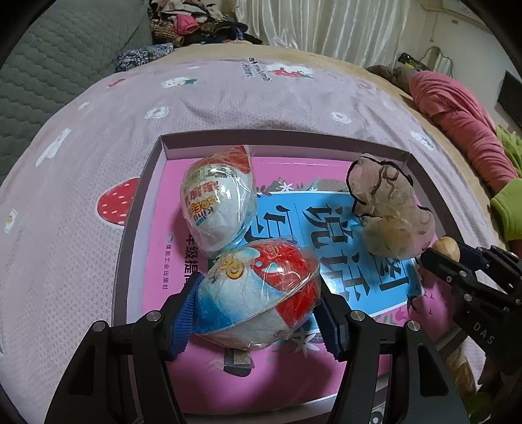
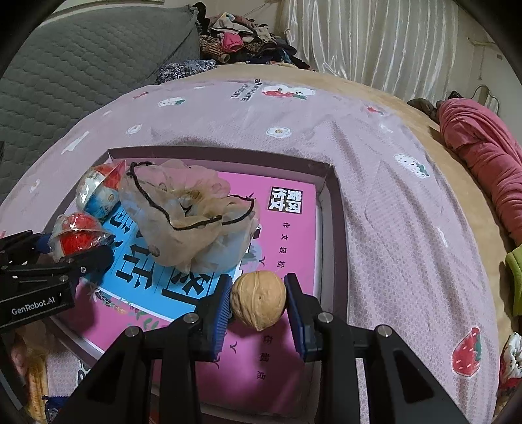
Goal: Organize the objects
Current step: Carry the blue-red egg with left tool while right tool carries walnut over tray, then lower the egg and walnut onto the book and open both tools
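A shallow box with a pink and blue book in its bottom lies on the bed. My left gripper is shut on a red, white and blue wrapped toy egg over the book. A second wrapped egg lies behind it. A sheer beige pouch with a black drawstring lies at the box's right. My right gripper is shut on a walnut above the book's near right part. The left gripper, both eggs and the pouch show in the right wrist view.
The box rim stands around the book. A lilac strawberry-print sheet covers the bed. A grey quilted headboard is at the left, a clothes pile at the back, and a pink garment at the right.
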{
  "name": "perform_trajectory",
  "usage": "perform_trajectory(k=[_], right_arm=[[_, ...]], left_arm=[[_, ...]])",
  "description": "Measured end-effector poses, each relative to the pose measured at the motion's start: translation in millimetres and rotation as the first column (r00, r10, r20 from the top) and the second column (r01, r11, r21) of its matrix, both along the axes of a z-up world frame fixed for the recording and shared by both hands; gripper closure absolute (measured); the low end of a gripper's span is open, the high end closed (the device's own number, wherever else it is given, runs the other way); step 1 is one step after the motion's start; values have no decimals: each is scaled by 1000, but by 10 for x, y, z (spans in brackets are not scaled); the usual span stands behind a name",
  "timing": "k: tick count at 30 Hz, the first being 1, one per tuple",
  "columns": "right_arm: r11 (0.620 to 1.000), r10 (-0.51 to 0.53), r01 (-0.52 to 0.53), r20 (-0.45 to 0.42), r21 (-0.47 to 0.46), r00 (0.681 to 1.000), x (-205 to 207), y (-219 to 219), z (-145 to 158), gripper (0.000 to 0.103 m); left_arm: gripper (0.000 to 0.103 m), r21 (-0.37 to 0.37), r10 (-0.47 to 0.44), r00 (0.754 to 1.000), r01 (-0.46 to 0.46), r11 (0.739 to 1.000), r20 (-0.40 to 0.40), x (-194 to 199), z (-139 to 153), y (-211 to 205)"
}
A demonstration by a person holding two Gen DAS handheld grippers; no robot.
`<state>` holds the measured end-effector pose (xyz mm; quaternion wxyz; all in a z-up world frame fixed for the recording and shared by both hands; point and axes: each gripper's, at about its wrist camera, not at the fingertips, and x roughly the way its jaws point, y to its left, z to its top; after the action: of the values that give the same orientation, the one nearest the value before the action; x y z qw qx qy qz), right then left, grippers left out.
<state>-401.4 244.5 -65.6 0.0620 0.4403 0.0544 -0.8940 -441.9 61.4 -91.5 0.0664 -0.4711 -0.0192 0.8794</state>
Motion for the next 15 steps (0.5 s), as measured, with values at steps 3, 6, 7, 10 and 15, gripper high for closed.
perform_trajectory(k=[3, 6, 7, 10, 15], right_arm=[[1000, -3, 3, -5, -5, 1000, 0, 14, 9, 70], [1000, -7, 7, -9, -12, 1000, 4, 27, 24, 70], [1000, -7, 7, -9, -12, 1000, 7, 27, 28, 70], [1000, -7, 7, -11, -16, 1000, 17, 32, 35, 70], [1000, -9, 9, -18, -22, 1000, 32, 56, 66, 70]], left_arm=[[37, -2, 1, 1000, -1, 1000, 1, 1, -3, -2], [36, 1, 4, 1000, -4, 1000, 6, -2, 1, -8], [36, 2, 5, 1000, -5, 1000, 7, -9, 6, -9], [31, -2, 9, 1000, -9, 1000, 14, -14, 7, -14], [29, -16, 14, 1000, -14, 1000, 11, -6, 25, -14]])
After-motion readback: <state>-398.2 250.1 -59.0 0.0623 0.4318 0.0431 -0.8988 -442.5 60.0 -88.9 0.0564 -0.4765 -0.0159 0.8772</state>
